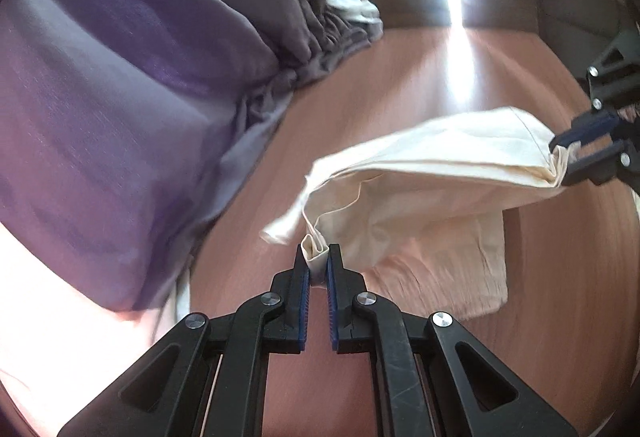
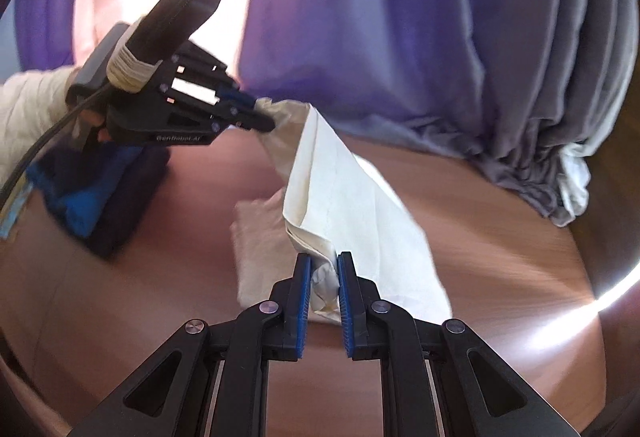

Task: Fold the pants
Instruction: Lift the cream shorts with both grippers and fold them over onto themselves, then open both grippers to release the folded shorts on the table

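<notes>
Cream pants point(image 1: 432, 173) hang stretched between both grippers above a reddish-brown wooden table point(image 1: 420, 77). The left gripper point(image 1: 319, 257) is clenched on a bunched corner of the cloth, blue pads point(image 1: 306, 289) pressing the fabric from both sides. The right gripper point(image 2: 324, 269) is clamped the same way on a wad of cloth at the other corner.

In the left wrist view the right gripper point(image 1: 560, 153) shows at the far right edge, pinching the gathered end, with the fabric sagging in a loose fold between the two grips. Lower part of the pants already lies on the table, a flat cream layer point(image 1: 460, 277) under the lifted span. Heavy motion blur there, so the exact fold lines cannot be told.

In the right wrist view the left gripper point(image 2: 264, 117) shows at upper left, held by a hand in a cream sleeve point(image 2: 32, 105), a black cable point(image 2: 36, 153) trailing from it. The cloth runs tilted from it down to the right gripper's pads.

A dark blue folded stack point(image 2: 104, 193) sits on the table at the left, apart from the pants. Purple-grey curtain point(image 2: 400, 37) hangs behind the table, its hem bunched on the table's far edge. A bright streak of light point(image 1: 456, 37) crosses the wood.
</notes>
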